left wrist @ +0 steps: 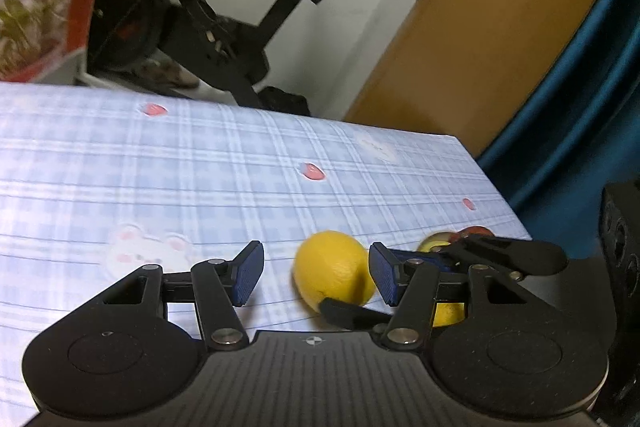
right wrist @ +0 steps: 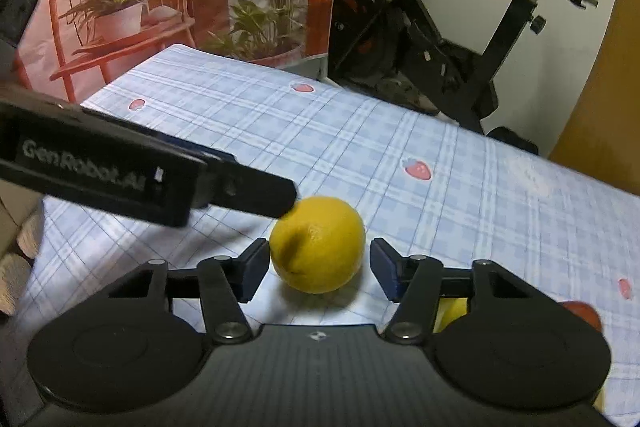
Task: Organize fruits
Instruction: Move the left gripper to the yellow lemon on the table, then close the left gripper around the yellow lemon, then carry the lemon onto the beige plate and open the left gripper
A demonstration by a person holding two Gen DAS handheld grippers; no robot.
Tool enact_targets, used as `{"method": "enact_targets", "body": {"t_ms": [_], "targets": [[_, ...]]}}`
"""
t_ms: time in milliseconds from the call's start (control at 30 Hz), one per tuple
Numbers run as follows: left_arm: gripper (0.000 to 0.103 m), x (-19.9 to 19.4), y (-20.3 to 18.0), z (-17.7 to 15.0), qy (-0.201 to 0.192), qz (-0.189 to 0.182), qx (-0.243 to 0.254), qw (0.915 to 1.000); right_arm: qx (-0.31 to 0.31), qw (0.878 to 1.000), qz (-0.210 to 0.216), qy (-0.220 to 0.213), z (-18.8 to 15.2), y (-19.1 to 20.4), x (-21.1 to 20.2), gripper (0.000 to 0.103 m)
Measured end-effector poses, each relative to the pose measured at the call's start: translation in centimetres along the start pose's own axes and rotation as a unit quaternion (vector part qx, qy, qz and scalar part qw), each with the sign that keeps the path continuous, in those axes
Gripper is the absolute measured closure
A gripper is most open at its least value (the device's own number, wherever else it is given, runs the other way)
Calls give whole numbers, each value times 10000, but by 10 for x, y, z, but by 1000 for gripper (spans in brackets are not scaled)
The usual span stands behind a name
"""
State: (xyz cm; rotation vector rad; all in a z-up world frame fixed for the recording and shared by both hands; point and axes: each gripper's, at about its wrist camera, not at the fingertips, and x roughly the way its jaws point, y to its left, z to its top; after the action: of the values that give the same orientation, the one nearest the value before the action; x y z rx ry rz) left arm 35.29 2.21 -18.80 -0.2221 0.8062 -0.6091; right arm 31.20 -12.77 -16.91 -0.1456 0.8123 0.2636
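Note:
A yellow lemon (right wrist: pixel 318 245) lies on the blue checked tablecloth (right wrist: pixel 360 147). My right gripper (right wrist: pixel 318 271) is open, its jaws on either side of the lemon, not closed on it. The left gripper's finger (right wrist: pixel 248 193) reaches in from the left and touches the lemon's upper left. In the left wrist view my left gripper (left wrist: pixel 316 273) is open, with the lemon (left wrist: pixel 334 273) just inside its right pad. The right gripper's fingers (left wrist: pixel 504 253) cross in from the right. A second yellow fruit (left wrist: pixel 448 313) and a red fruit (left wrist: pixel 472 231) lie behind them.
A black exercise bike (right wrist: pixel 440 39) stands beyond the table's far edge. A backdrop with a red chair and plants (right wrist: pixel 132 7) hangs at the far left. A brown board (left wrist: pixel 480 35) and blue fabric (left wrist: pixel 580 107) stand past the right edge.

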Motion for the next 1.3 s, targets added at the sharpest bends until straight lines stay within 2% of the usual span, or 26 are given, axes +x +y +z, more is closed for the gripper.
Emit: {"method": "enact_targets", "body": {"t_ms": [300, 633, 767, 1033, 1300], "targets": [[41, 23, 4, -5, 245, -174, -106, 9995, 158, 9999, 51, -29, 2, -4, 4, 45], [40, 40, 0, -9, 335, -331, -147, 9988, 367, 9993, -16, 118, 2, -8, 11, 43], [44, 40, -3, -11, 302, -368, -86, 9988, 430, 9990, -30, 103, 0, -8, 10, 45], [44, 23, -16, -17, 123, -286, 18, 9995, 560, 9983, 68, -110, -5, -4, -11, 45], [44, -10, -42, -21, -40, -186, 368, 9991, 544, 9973, 39, -483, -13, 5, -45, 45]]}}
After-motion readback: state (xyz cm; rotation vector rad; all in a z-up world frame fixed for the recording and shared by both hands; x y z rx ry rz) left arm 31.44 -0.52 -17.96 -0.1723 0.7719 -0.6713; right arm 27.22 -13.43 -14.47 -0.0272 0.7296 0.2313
